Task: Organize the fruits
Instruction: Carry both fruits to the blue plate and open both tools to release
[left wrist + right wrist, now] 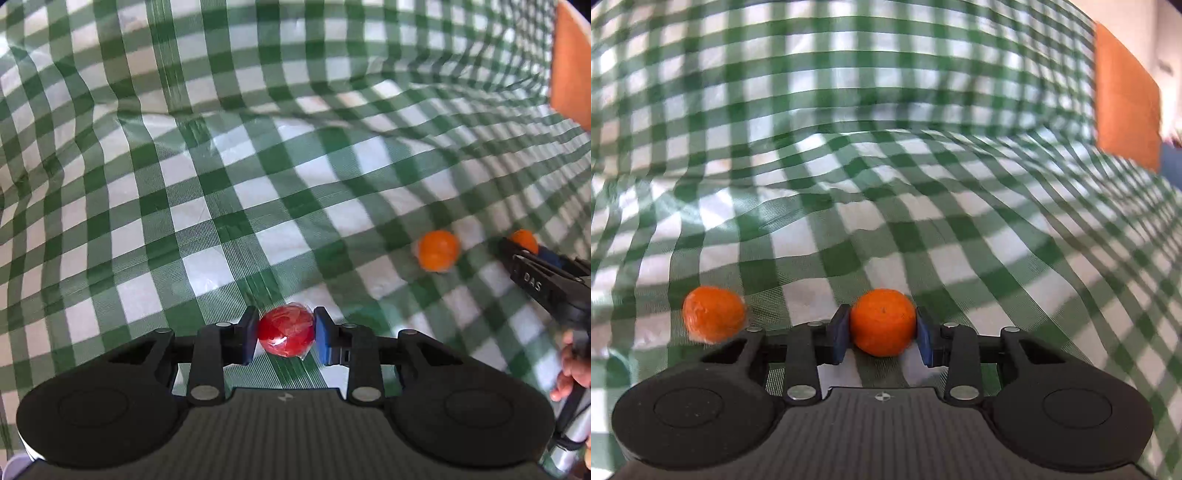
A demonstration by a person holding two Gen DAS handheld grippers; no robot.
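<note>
The left wrist view alone shows a red fruit (286, 329), wrapped in clear film, clamped between the blue pads of the left tool (285, 334), just above the green-and-white checked cloth (229, 206) that covers the worktop. At the right edge of the same view, the right tool (532, 251) appears from the side, with an orange fruit (523, 240) at its tip and the person's fingers (570, 373) on its handle; a second, loose orange fruit (439, 250) lies on the cloth just beside it.

The right wrist view alone shows the grip from close up: the right tool's pads press on both sides of the held orange fruit (882, 322), so it is clamped on it, down at the cloth. The loose orange fruit (713, 314) sits to its left, apart from the tool. The red fruit is outside this view.

An orange-brown panel (1126, 99) stands at the far right edge in both views.

Counted across both views: one red fruit, two orange fruits, two tools.
</note>
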